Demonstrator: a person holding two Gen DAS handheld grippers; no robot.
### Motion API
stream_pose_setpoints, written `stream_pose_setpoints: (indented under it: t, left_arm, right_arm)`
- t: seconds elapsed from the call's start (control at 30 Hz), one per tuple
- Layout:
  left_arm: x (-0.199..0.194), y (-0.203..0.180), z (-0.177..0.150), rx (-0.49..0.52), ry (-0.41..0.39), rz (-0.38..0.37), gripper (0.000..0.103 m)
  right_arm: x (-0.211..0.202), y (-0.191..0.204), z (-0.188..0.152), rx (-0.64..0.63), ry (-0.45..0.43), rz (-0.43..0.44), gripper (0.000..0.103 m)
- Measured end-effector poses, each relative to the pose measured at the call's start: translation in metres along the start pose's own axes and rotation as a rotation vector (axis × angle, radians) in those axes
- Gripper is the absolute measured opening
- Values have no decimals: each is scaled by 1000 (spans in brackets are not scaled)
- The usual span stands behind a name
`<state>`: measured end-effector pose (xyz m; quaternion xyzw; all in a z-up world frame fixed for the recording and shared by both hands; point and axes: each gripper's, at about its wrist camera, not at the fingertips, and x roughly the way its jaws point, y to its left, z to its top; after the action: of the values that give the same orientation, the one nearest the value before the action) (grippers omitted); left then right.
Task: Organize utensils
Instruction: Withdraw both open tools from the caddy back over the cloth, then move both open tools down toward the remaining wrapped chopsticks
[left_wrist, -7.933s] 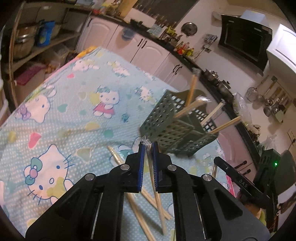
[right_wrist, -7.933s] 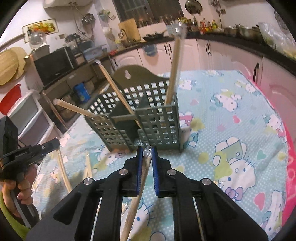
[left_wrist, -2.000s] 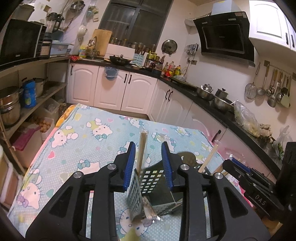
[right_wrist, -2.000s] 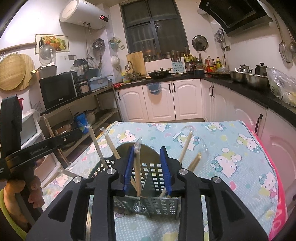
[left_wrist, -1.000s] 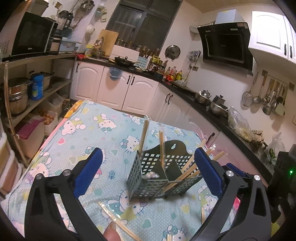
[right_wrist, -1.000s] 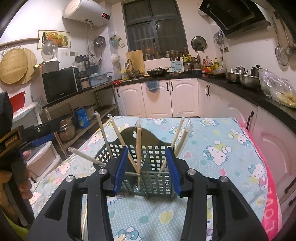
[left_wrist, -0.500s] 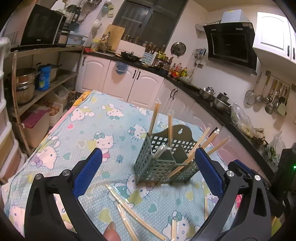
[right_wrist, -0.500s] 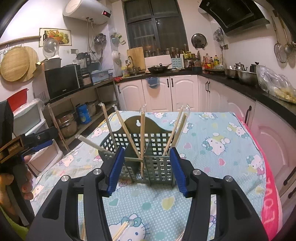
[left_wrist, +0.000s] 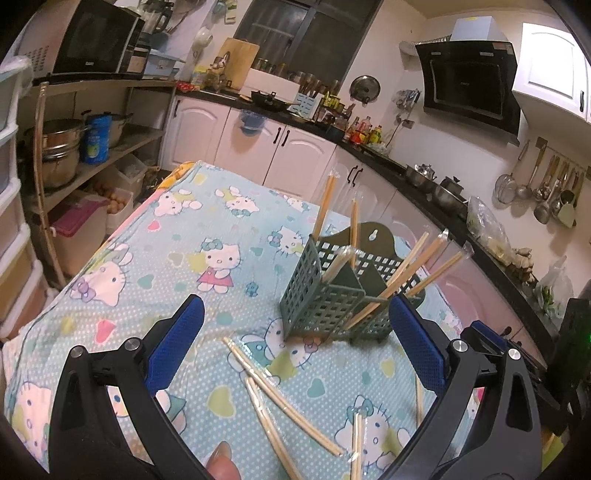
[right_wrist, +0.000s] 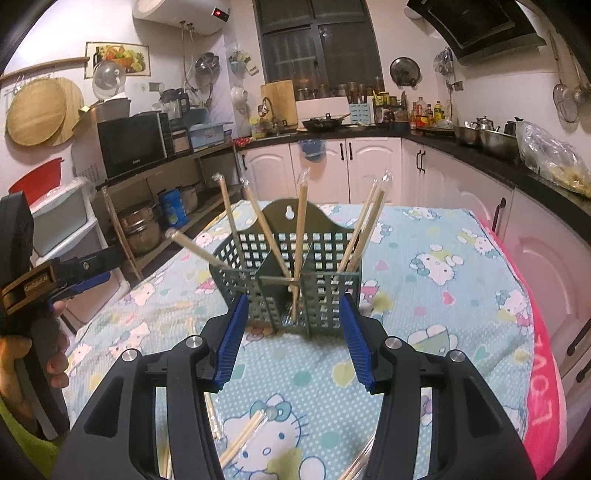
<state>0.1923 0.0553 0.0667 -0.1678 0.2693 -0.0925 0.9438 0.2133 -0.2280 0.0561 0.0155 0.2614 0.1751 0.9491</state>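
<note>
A dark green perforated utensil holder (left_wrist: 332, 299) (right_wrist: 288, 284) stands on the table with several wrapped chopstick pairs sticking out of it. More wrapped chopsticks (left_wrist: 273, 384) (right_wrist: 243, 439) lie loose on the cloth in front of it. My left gripper (left_wrist: 295, 347) hangs above those loose chopsticks, jaws spread very wide, nothing between them. My right gripper (right_wrist: 291, 339) faces the holder from the other side, a little short of it, jaws open and empty. In the right wrist view, the left gripper (right_wrist: 70, 277) shows at the left edge, held by a hand (right_wrist: 33, 365).
The table (left_wrist: 155, 258) wears a light blue cartoon-cat cloth with a pink edge (right_wrist: 543, 369). White cabinets and a dark counter (right_wrist: 480, 151) run behind and to the right. Open shelves with pots (left_wrist: 62, 147) stand to the left.
Both grippers have sunk and drawn back a little from the holder, so more of the table and loose chopsticks shows. The right jaws widened slightly a second ago, then held.
</note>
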Motion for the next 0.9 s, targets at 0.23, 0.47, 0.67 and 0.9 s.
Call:
stream_pose_setpoints:
  t: [0.23, 0.47, 0.67, 0.9]
  left_arm:
    - [1, 5, -11, 0, 30, 10, 91]
    - [4, 11, -24, -5, 58, 20, 91]
    - [7, 15, -37, -14, 90, 20, 91]
    - [10, 16, -47, -13, 114, 20, 91]
  right_arm:
    - [2, 5, -14, -2, 40, 11, 49]
    - [6, 10, -29, -4, 80, 18, 49]
    - [8, 14, -39, -5, 105, 26, 49]
    - [11, 18, -52, -6, 133, 32, 49]
